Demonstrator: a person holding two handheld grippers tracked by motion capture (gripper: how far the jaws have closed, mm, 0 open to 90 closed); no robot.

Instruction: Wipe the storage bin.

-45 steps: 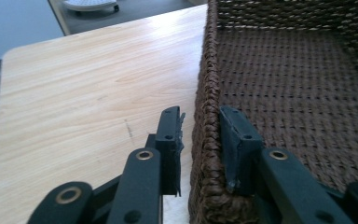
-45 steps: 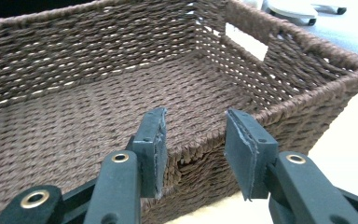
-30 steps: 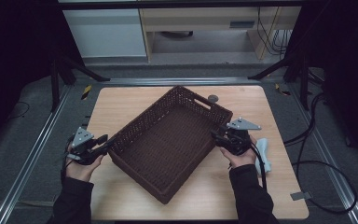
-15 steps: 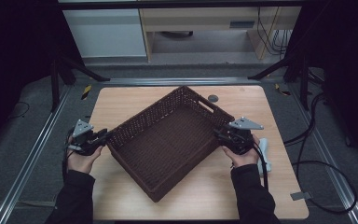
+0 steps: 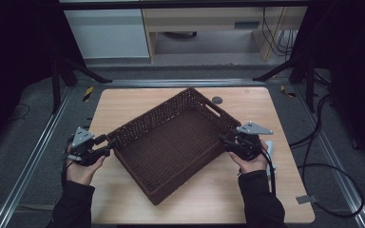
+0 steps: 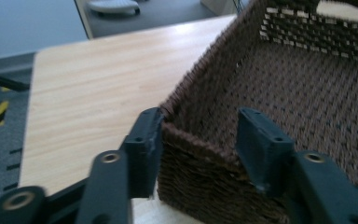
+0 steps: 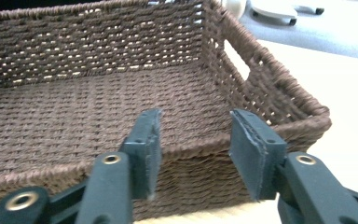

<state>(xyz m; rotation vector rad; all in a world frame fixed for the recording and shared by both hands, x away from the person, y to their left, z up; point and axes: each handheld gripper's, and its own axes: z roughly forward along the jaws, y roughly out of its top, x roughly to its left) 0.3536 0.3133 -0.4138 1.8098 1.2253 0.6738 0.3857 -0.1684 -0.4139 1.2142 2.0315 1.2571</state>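
Note:
A dark brown wicker basket [image 5: 171, 107] sits slantwise on the wooden table [image 5: 123, 104] and holds nothing. My left gripper [image 5: 109, 145] is at its left corner. In the left gripper view the jaws [image 6: 200, 121] have just been opening and now straddle the corner wall [image 6: 205, 70], one pad outside and one inside, without pressing on it. My right gripper [image 5: 224, 141] is at the basket's right side. Its jaws [image 7: 196, 116] have also just been opening and stand open in front of the near rim [image 7: 51, 172], with nothing gripped.
A small dark disc [image 5: 217, 100] lies on the table behind the basket. A white object [image 5: 270, 152] lies by my right hand near the table's right edge. Metal rails [image 5: 33, 161] run along the table's sides, and cables [image 5: 323, 166] trail on the floor at right.
The basket's near corner has shifted slightly to the left. The left jaws have widened at the corner wall. Both hands have stayed where they were.

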